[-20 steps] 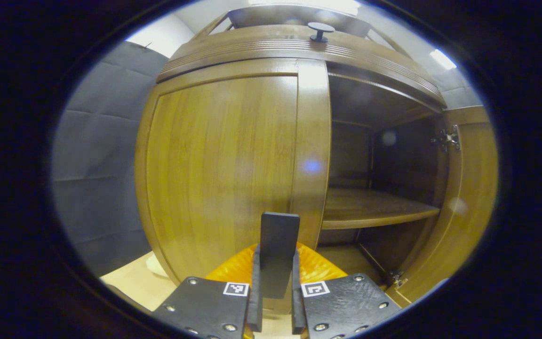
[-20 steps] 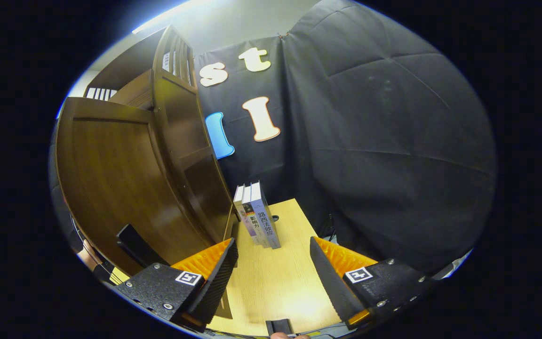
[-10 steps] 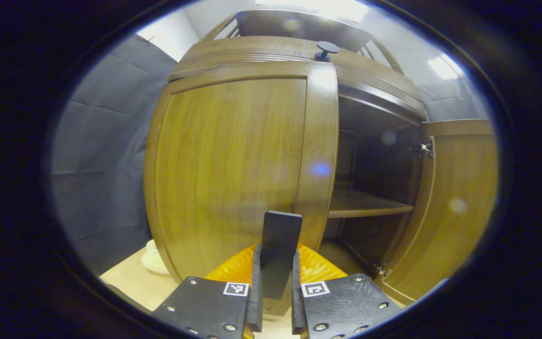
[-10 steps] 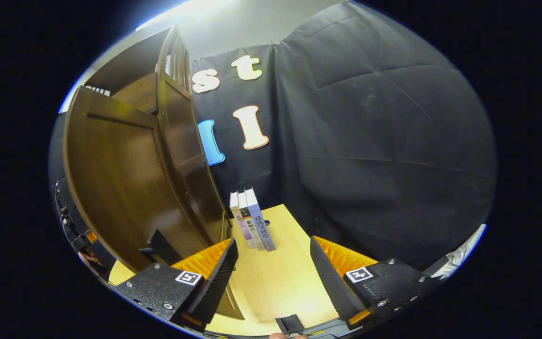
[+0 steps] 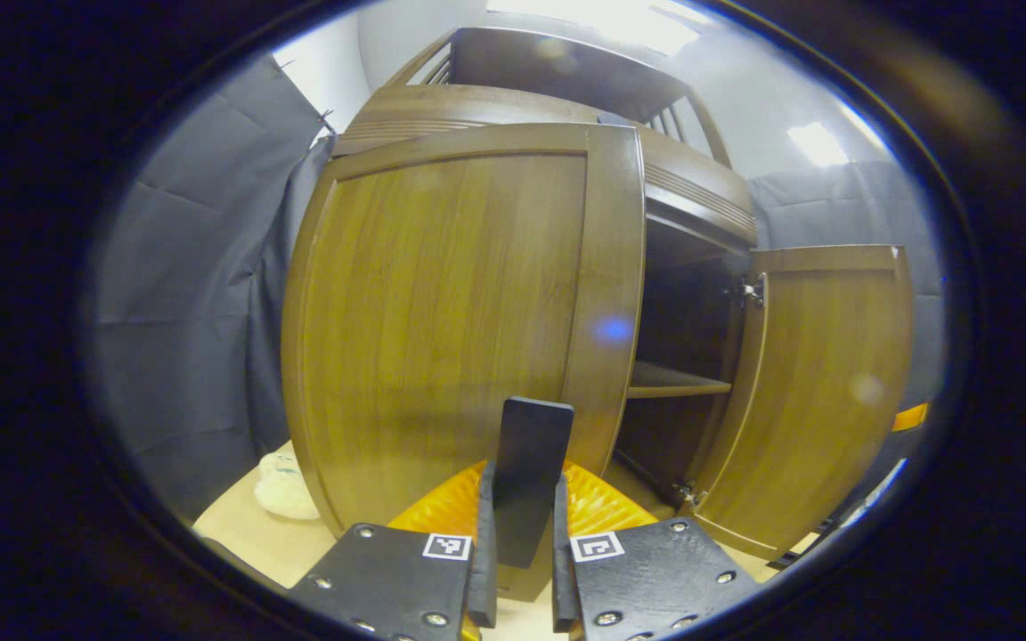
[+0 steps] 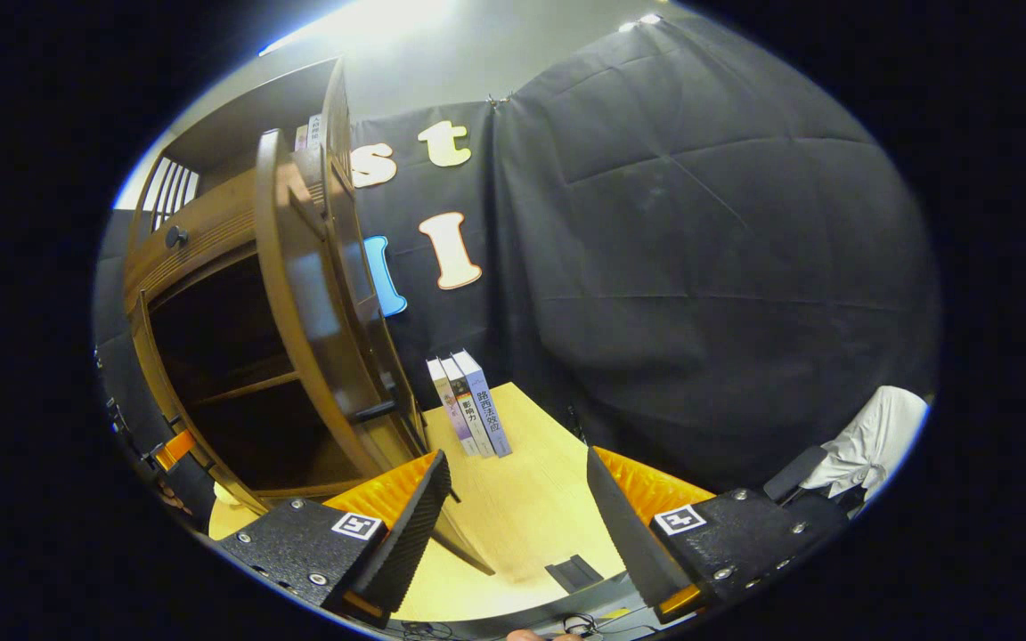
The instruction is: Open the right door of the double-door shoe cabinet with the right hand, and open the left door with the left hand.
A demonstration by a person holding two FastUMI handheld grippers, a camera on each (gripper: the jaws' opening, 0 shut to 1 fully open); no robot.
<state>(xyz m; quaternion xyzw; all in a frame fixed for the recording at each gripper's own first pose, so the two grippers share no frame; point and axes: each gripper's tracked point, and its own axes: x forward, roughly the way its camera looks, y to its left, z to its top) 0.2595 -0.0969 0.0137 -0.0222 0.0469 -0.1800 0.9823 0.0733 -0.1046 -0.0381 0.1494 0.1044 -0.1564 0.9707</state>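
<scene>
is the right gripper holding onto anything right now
No, in the right gripper view the right gripper is open, its fingers spread apart over the bare table with nothing between them.

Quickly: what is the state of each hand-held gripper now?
Left hand-held gripper: closed on the left door's handle.
Right hand-held gripper: open, holding nothing.

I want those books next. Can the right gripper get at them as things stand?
Probably yes. The right gripper is open, and bare tabletop lies between it and the books. The open right door stands off to the side.
</scene>
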